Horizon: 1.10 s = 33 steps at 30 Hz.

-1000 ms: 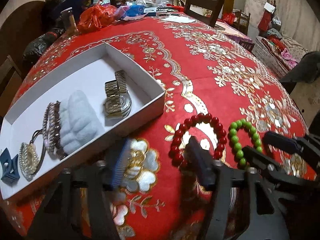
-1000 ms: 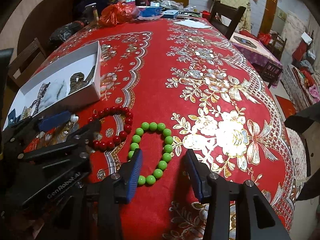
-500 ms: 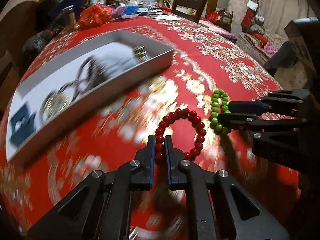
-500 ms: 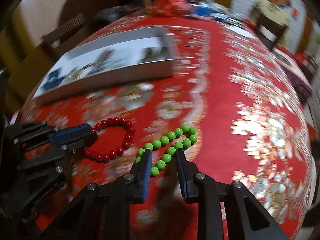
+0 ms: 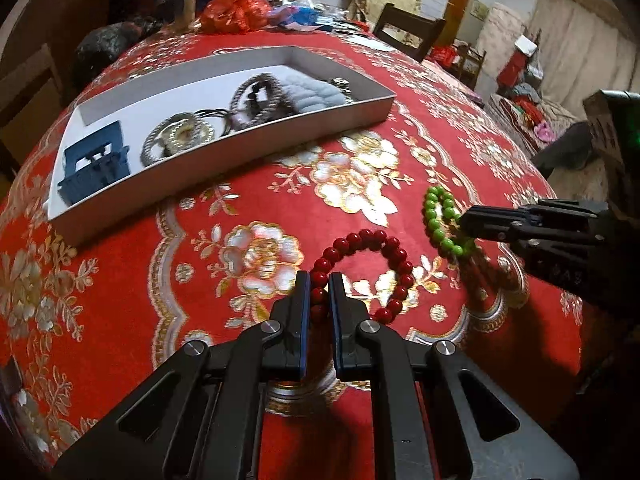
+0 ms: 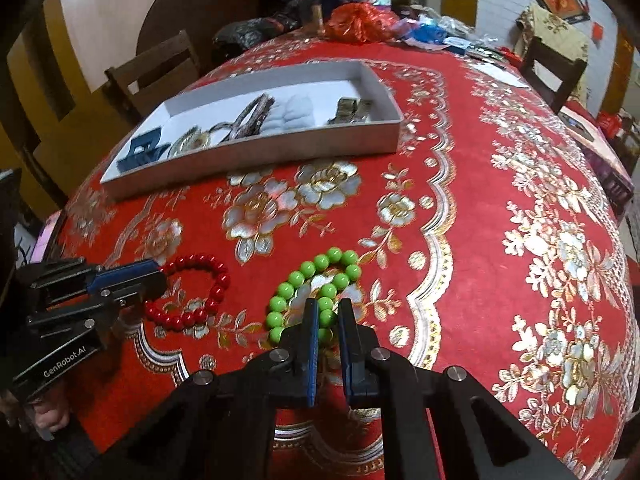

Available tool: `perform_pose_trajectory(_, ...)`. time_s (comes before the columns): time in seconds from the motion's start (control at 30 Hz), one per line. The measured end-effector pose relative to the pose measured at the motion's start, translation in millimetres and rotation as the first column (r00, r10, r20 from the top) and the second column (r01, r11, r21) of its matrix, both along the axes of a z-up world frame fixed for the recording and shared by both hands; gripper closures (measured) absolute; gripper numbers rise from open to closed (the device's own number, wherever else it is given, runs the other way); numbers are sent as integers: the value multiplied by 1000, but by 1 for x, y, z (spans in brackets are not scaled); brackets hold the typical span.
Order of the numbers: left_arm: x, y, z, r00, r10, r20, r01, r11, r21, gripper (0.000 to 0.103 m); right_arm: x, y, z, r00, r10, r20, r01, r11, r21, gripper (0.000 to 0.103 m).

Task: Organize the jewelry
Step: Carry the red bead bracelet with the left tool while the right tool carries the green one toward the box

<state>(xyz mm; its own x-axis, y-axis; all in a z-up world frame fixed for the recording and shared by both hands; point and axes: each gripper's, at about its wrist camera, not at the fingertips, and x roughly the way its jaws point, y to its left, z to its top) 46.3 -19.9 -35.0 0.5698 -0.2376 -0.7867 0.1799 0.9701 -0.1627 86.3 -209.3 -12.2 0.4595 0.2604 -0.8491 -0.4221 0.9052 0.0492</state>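
On the red floral tablecloth lies a red bead bracelet [image 5: 394, 248] [image 6: 216, 280]. My left gripper [image 5: 319, 284] [image 6: 160, 280] is shut on its near-left beads. Right of it lies a green bead bracelet [image 5: 434, 224] [image 6: 298, 278], squeezed into a narrow loop. My right gripper [image 6: 328, 308] [image 5: 466, 222] has its jaws closing tight on the near beads, with the pads pressing them. Both bracelets rest on the cloth. Behind them stands a white box [image 5: 240, 148] [image 6: 256, 152].
The box holds a blue hair clip [image 5: 96, 168], a gold medallion [image 5: 180, 136], grey bracelets [image 5: 256, 96], a pale fluffy piece [image 5: 312, 94] and a metal watch band [image 6: 352, 110]. Bags and bottles crowd the table's far end. Wooden chairs stand around it.
Both grippers went from open to shut, the left on the red bracelet, the right on the green one. The green loop got pinched narrower. Both hands shifted sideways, facing the box more.
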Motion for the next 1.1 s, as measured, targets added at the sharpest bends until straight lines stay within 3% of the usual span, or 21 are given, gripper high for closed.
perform_pose_trajectory(0.17,-1,0,0,1000,3,9,-3,1000,7,95,4,4,-7,1000,-12,-24,11,999,-35,92)
perform_pose_trajectory(0.2,-1,-1,0,1000,5,10,-6,1000,8,95,4,5,-6,1000,-7,-14,6,999,-32,81)
perform_pose_trajectory(0.23,-1,-2,0,1000,6,10,-7,1000,10,95,4,7,-8,1000,-3,-13,2,999,-41,62)
perform_pose_trajectory(0.4,2,-3,-1,1000,3,11,-3,1000,15,95,4,11,-11,1000,19,17,-18,997,-70,57)
perform_pose_trajectory(0.5,3,-5,-1,1000,-5,22,5,1000,24,95,4,9,-12,1000,16,25,-14,997,-71,64)
perform_pose_trajectory(0.63,4,-3,-2,1000,-3,21,3,1000,3,95,6,5,-10,1000,0,27,2,998,-71,94)
perform_pose_trajectory(0.77,5,4,5,1000,19,7,-19,999,-37,95,4,6,-8,999,-6,49,10,996,-88,95)
perform_pose_trajectory(1.1,-1,17,39,997,49,61,-44,996,-76,95,-10,-10,40,983,-82,165,62,991,120,95)
